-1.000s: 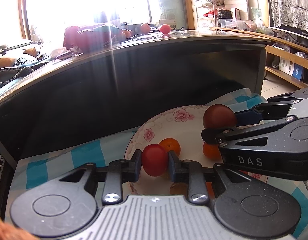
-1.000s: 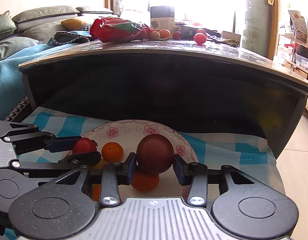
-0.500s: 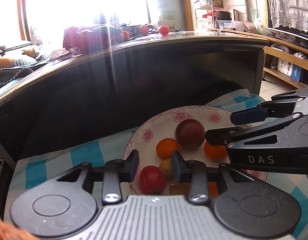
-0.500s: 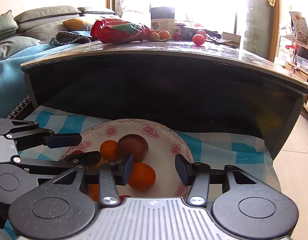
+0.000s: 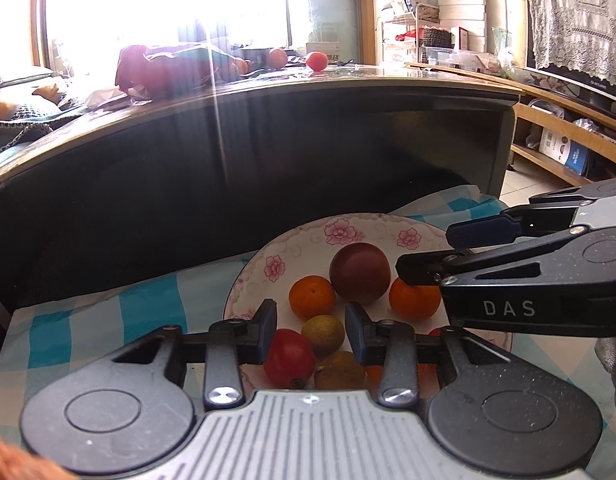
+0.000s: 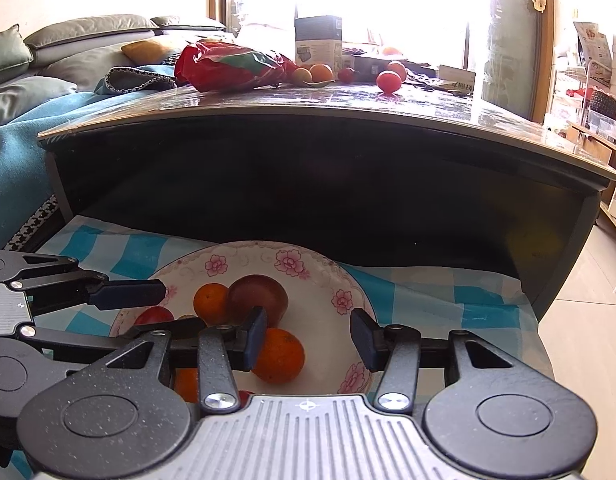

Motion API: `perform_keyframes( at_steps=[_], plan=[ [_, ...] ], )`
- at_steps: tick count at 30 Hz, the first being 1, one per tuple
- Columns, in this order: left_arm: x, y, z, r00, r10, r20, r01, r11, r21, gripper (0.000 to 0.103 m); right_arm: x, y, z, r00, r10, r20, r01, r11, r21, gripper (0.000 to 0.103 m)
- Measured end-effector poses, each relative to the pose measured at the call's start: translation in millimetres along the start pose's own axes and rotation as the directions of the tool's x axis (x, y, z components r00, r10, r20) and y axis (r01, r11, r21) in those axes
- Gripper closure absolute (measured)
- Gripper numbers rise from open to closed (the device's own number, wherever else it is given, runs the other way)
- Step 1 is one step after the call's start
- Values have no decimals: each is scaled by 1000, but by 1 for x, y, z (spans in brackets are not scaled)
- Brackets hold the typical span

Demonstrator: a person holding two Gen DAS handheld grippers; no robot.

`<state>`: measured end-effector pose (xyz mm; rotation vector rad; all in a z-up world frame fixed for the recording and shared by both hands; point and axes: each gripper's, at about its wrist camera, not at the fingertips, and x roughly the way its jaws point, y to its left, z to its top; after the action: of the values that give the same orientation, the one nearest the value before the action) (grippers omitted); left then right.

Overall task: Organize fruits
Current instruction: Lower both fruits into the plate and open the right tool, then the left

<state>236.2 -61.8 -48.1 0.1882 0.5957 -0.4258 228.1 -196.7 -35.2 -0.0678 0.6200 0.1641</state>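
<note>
A white plate with pink flowers (image 5: pixel 308 242) (image 6: pixel 319 268) sits on a blue checked cloth under a dark table. On it lie a dark red-brown fruit (image 5: pixel 359 274) (image 6: pixel 258 294), oranges (image 5: pixel 311 297) (image 6: pixel 278 356), a red tomato (image 5: pixel 288 357) and yellowish fruits (image 5: pixel 323 330). My left gripper (image 5: pixel 309 330) hovers open above the tomato, holding nothing. My right gripper (image 6: pixel 308 336) is open over the plate's right side, empty. Each gripper shows in the other's view.
The dark table top (image 6: pixel 327 100) above carries a red bag (image 6: pixel 232 66), a box (image 6: pixel 317 42) and more fruit, including a red tomato (image 6: pixel 387 80) (image 5: pixel 316 61). A sofa (image 6: pixel 48 64) stands left. Shelves (image 5: pixel 555 120) stand right.
Both grippers opened and let go: the red tomato and the dark fruit now rest on the plate. Both grippers have pulled back slightly from the fruit.
</note>
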Motion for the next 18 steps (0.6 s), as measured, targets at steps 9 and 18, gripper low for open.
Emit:
perform_keyframes(
  at_steps=[9, 18],
  plan=[
    [-15, -2, 7, 1000, 0, 29, 0, 1000, -12, 52, -16, -4, 7, 999, -7, 32, 6, 1000, 18, 61],
    [-23, -10, 12, 997, 75, -1, -75, 997, -1, 46, -28, 1, 9, 999, -23, 24, 23, 1000, 16, 61]
  ],
)
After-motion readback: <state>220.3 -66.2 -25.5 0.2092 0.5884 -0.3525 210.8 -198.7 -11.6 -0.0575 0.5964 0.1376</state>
